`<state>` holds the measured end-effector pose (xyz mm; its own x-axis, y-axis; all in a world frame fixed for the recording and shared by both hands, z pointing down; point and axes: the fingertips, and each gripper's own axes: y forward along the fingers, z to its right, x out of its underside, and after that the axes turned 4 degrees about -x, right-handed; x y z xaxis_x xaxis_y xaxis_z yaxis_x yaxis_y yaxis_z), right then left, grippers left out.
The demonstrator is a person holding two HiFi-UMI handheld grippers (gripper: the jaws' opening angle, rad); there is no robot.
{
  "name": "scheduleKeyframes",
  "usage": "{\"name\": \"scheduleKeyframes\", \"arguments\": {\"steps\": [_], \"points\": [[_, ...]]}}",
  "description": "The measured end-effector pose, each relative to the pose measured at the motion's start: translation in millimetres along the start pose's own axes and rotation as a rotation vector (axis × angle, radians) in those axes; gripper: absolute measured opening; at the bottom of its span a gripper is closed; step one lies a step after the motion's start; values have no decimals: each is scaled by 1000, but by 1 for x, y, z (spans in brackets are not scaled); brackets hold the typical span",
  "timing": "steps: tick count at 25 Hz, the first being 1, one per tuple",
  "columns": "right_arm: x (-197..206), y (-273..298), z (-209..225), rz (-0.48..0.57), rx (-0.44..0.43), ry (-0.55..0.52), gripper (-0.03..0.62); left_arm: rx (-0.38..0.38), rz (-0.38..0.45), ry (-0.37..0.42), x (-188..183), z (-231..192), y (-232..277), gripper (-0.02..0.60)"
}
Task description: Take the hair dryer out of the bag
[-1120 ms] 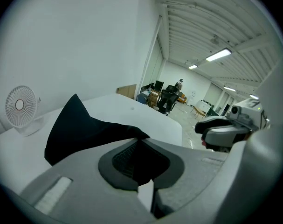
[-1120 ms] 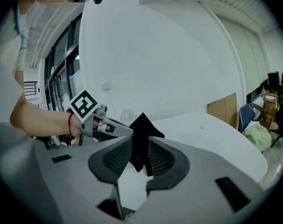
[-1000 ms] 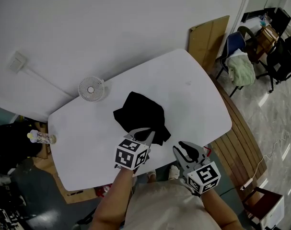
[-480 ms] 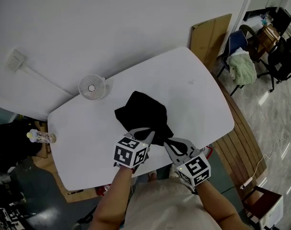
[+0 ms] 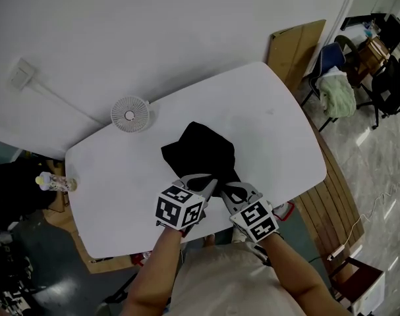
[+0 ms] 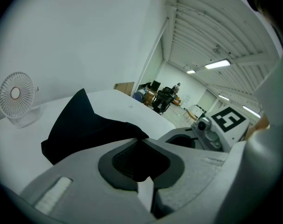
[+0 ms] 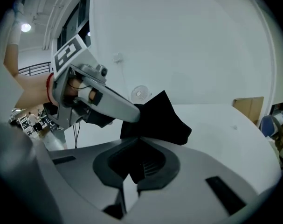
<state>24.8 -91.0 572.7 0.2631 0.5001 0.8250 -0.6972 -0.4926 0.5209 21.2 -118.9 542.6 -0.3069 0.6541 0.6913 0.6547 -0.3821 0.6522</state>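
Surface (image 5: 120, 176): white, rounded.
Bag (image 5: 203, 150): black, slumped directly ahead of both jaws, its near edge reaching them.
Left gripper (image 5: 209, 184): jaws closed tight on the bag's near edge.
Right gripper (image 5: 226, 191): just beside the left; jaws have just been closing, bag fabric pinched between.

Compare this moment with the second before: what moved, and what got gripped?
The right tool swung in from the lower right to the near edge of the black bag, beside the left tool. Its jaws have just been closing and now pinch the fabric. The left tool stayed clamped on that edge; the fan and bottle are unmoved.
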Motion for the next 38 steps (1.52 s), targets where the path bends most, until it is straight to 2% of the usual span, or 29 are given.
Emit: {"name": "scheduleKeyframes", "arguments": {"steps": [5,10,17,23,27,30,34,38], "points": [[11,20,10,-74,17,-6,20,19,-9,-10,5,-3,-3,14],[17,27,23,-122,75,-21,24,25,-17,-17,9,-10,-4,14],[19,28,37,-157,152,-32,158,34,-41,-23,15,-19,2,15],[31,33,42,-200,144,-27,212,24,-85,-30,25,-35,12,15],[34,35,50,-189,134,37,246,16,-111,-38,33,-45,18,15],[35,32,57,-161,117,131,247,15,-133,-45,39,-51,25,14],[34,19,66,-75,83,303,243,29,-146,-74,46,-54,35,14],[19,-10,71,56,93,422,196,43,-144,-94,46,-55,42,15]]}}
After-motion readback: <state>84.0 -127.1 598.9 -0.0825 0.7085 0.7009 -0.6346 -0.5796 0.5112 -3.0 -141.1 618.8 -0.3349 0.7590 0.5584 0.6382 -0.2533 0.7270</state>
